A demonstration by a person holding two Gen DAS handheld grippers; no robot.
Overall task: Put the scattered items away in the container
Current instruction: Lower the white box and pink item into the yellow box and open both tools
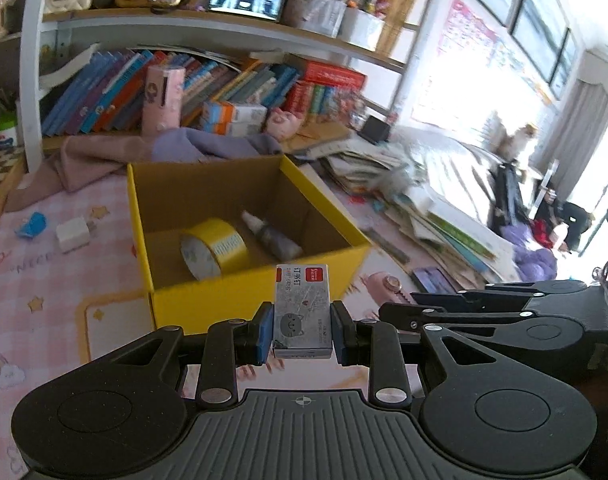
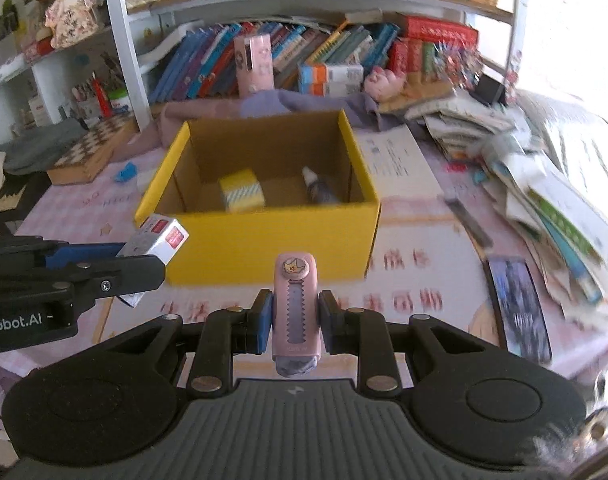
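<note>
A yellow cardboard box (image 1: 183,296) (image 2: 263,240) stands open on the pink table. Inside lie a yellow tape roll (image 1: 213,252) (image 2: 241,194) and a small glue bottle (image 1: 269,236) (image 2: 318,188). My left gripper (image 1: 302,334) is shut on a small staple box (image 1: 301,312), held just before the box's near wall; the staple box also shows in the right wrist view (image 2: 155,248). My right gripper (image 2: 294,320) is shut on a pink utility knife (image 2: 295,308), held in front of the box. The right gripper shows at the right of the left wrist view (image 1: 504,308).
A blue clip (image 1: 33,225) (image 2: 125,172) and a white charger (image 1: 72,234) lie left of the box. A heap of books and papers (image 2: 544,184) fills the right side. A chessboard (image 2: 91,152) and a bookshelf (image 2: 304,60) stand behind.
</note>
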